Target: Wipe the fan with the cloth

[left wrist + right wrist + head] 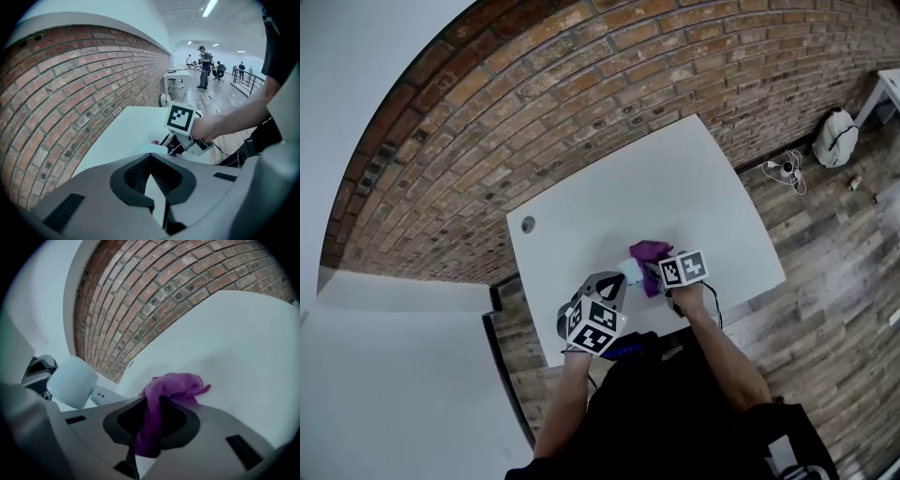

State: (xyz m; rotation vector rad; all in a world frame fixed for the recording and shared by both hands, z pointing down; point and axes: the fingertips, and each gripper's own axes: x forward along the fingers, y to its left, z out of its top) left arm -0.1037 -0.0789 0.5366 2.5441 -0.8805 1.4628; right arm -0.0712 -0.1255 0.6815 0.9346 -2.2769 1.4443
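I am looking down on a curved brick wall (pixel 534 103) that is running behind the work area, with a wooden floor (pixel 834 244) spreading out to the right of it. The white tabletop (pixel 609 206) is standing against that wall, and both grippers are working over its near edge. The left gripper (pixel 151 157) is pointing steeply down with its jaws closed together. A thin pale sliver is showing in the slit between them, and I cannot tell whether it belongs to the fan. The right gripper (pixel 157 401) is sitting just to the right of the left one, angled down toward the tabletop, and its jaws are clamping the cloth. The fan (pixel 72 380), a small pale unit with a rounded head and a white handle, is sitting at the near part of the tabletop, directly ahead of the left gripper's tips and to the left of the right gripper. The purple cloth (pixel 176 384) is passing between the right gripper's jaws and bunching out in front of them, close over the white surface and just beside the fan. I cannot tell whether the cloth is touching the fan.
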